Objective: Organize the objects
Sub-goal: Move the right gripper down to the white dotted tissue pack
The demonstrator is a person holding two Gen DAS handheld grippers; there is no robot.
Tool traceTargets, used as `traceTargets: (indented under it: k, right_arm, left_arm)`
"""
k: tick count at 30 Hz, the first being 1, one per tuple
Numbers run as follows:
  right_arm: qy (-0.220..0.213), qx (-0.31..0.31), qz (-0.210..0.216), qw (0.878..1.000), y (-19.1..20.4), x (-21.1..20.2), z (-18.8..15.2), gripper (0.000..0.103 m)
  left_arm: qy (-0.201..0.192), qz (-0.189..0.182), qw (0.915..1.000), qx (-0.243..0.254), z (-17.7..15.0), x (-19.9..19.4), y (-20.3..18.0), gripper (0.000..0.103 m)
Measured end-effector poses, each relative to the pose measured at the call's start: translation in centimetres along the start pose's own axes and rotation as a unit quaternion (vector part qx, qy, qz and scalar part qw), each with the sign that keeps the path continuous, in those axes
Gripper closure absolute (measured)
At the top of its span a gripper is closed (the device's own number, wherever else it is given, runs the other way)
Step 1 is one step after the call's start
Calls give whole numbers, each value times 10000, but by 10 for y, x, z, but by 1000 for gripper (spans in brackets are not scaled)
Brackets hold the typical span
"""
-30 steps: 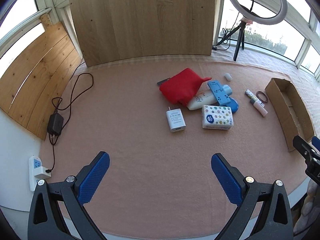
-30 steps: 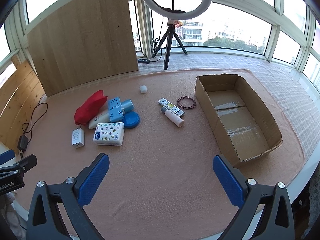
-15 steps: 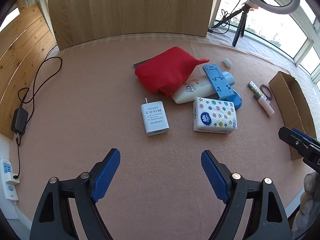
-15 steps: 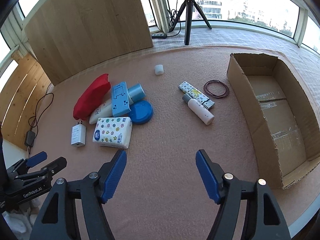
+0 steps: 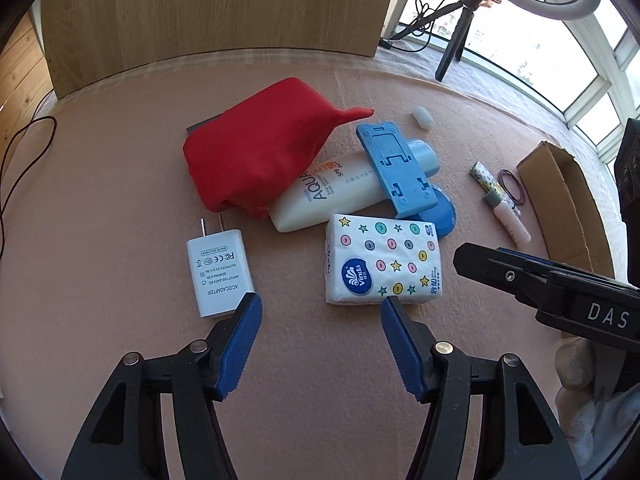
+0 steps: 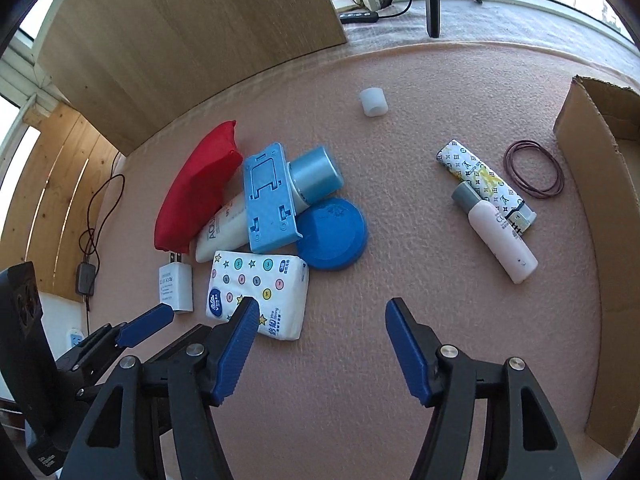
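Note:
A pile lies on the pink mat: a red pouch (image 5: 264, 152), a white sunscreen tube (image 5: 332, 196) with a blue plastic stand (image 5: 396, 172) across it, a blue round lid (image 6: 332, 232), a tissue pack (image 5: 384, 260) and a white charger (image 5: 218, 266). My left gripper (image 5: 320, 312) hovers open just short of the charger and the tissue pack. My right gripper (image 6: 318, 316) is open too, its left finger over the tissue pack (image 6: 260, 284). Further right lie a small pink bottle (image 6: 500, 232), a patterned tube (image 6: 480, 176) and hair bands (image 6: 534, 170).
A cardboard box (image 6: 600, 216) stands open at the right. A small white cap (image 6: 373, 102) lies alone towards the back. A wooden board (image 5: 216, 12) leans at the rear, a tripod (image 5: 452, 48) beyond it, and a black cable with adapter (image 6: 86, 276) at the left.
Both grippers have moved forward and down towards the pile, and their fingers stand closer together than a second ago. Nothing on the mat has shifted.

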State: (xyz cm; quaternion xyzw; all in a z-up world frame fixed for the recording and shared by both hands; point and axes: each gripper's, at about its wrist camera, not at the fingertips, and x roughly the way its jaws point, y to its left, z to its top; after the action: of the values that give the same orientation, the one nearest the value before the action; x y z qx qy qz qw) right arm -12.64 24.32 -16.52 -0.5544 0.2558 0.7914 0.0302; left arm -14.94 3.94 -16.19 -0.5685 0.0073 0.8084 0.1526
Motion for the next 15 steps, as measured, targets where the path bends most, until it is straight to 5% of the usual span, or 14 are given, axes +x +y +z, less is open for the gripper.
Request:
traceTargets:
  k: [15]
  right_arm:
    - [458,198,203,9985,3,29,8,53]
  left_arm:
    - [284,-396,9982,357,9,26,-16,42]
